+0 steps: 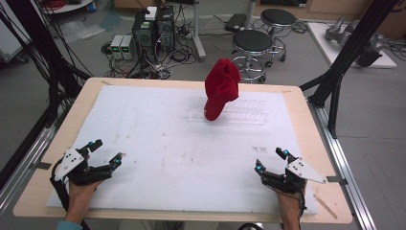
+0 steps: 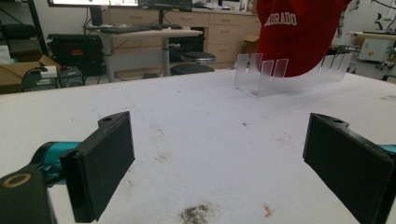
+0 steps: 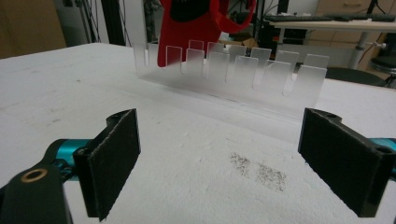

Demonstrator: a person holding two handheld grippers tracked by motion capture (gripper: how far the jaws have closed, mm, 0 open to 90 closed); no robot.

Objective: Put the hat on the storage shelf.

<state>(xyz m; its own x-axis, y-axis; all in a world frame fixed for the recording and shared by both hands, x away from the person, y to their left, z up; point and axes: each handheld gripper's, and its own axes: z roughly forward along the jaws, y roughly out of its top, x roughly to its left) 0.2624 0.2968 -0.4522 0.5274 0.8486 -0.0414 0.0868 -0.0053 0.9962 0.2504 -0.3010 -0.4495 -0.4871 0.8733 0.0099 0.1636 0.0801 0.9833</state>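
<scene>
red cap (image 1: 221, 87) with white lettering (partly cut off) perched on clear slotted rack (image 1: 242, 115) | left gripper (image 1: 106, 154), right gripper (image 1: 270, 159): jaws wide, empty

Red cap (image 2: 299, 35) on clear rack (image 2: 268, 77)

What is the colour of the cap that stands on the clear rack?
The cap is red with white letters, seen best in the left gripper view.

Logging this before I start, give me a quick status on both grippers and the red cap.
Left gripper and right gripper open, empty, low near table edge. Red cap standing in clear slotted rack, untouched. Nothing in the way.
</scene>
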